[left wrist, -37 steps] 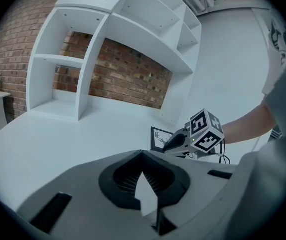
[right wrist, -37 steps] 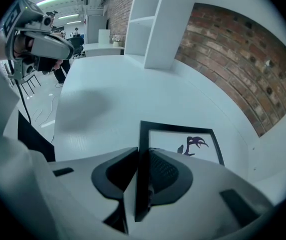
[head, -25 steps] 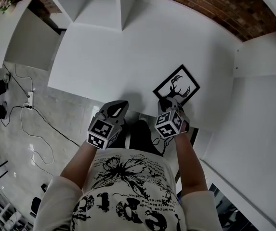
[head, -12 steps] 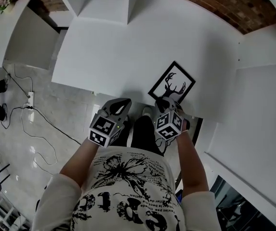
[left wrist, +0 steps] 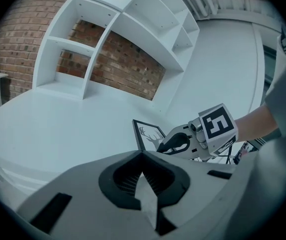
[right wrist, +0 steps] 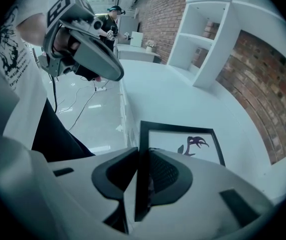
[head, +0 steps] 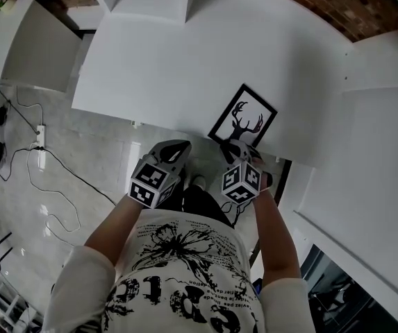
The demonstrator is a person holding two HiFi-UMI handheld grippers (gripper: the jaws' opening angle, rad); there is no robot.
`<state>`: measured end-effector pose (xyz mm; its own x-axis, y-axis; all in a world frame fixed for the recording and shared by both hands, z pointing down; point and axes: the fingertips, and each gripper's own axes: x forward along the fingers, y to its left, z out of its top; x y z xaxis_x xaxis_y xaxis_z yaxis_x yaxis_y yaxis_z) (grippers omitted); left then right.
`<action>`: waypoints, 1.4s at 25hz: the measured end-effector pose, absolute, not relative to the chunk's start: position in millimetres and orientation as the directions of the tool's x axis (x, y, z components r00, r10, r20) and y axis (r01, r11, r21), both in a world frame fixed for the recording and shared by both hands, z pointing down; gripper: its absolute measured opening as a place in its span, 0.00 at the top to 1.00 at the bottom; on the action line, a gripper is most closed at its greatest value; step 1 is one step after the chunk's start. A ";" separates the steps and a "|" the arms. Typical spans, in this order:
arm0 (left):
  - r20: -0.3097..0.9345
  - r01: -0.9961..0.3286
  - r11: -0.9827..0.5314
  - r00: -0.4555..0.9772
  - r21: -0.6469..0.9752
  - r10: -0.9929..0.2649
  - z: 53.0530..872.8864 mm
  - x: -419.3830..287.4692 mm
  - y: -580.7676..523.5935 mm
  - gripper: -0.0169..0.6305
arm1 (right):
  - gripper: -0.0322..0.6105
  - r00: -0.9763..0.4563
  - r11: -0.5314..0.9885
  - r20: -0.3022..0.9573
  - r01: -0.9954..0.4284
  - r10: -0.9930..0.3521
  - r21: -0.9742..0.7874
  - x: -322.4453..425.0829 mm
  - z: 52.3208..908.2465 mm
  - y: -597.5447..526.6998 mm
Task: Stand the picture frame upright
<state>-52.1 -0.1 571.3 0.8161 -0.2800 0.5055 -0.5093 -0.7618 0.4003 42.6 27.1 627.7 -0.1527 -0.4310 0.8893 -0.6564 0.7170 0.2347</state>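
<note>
So far: pinched near edge of picture frame (head: 242, 122) with right gripper (head: 235, 146); not yet upright;
Left gripper (head: 177, 148): pressed together, empty;
Remaining: tilting it up

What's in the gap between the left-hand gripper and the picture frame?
Only bare white table, clear in the head view. The left gripper, jaws shut and empty, sits aside; the right gripper grips the picture frame by its edge.
</note>
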 end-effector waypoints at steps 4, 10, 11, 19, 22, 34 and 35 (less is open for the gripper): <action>0.508 -0.515 -0.737 0.818 0.437 -0.269 574.4 -47.3 9.5 0.96 | 0.83 -0.174 0.747 0.894 -0.626 -0.414 0.224 41.5 623.6 39.4; 0.503 -0.525 -0.642 0.830 0.559 -0.240 590.1 -44.4 17.5 0.96 | 0.83 -0.210 0.798 0.897 -0.563 -0.389 0.214 31.1 619.7 51.8; 0.503 -0.532 -0.628 0.828 0.568 -0.246 592.7 -43.2 17.4 0.96 | 0.83 -0.216 0.807 0.897 -0.551 -0.385 0.213 30.3 618.9 54.9; 0.476 -0.545 -0.467 0.838 0.696 -0.268 607.7 -34.3 18.2 0.94 | 0.83 -0.255 0.846 0.893 -0.491 -0.370 0.210 16.5 612.7 82.5; 0.445 -0.494 -0.387 0.869 0.779 -0.215 614.0 -20.0 20.9 0.73 | 0.83 -0.265 0.863 0.894 -0.459 -0.361 0.212 14.2 613.8 91.4; 0.338 -0.346 -0.231 0.938 0.909 -0.074 636.9 19.1 24.6 0.62 | 0.83 -0.306 0.917 0.901 -0.350 -0.307 0.194 13.9 617.4 121.0; 0.313 -0.317 -0.216 0.948 0.923 -0.054 635.6 22.1 27.0 0.64 | 0.83 -0.310 0.919 0.900 -0.344 -0.305 0.193 13.0 616.9 123.5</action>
<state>22.1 27.0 635.6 0.9482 -0.0537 0.3132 -0.3172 -0.2162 0.9234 13.0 123.5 616.9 -0.3104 -0.3053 0.9003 -0.3442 0.9189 0.1929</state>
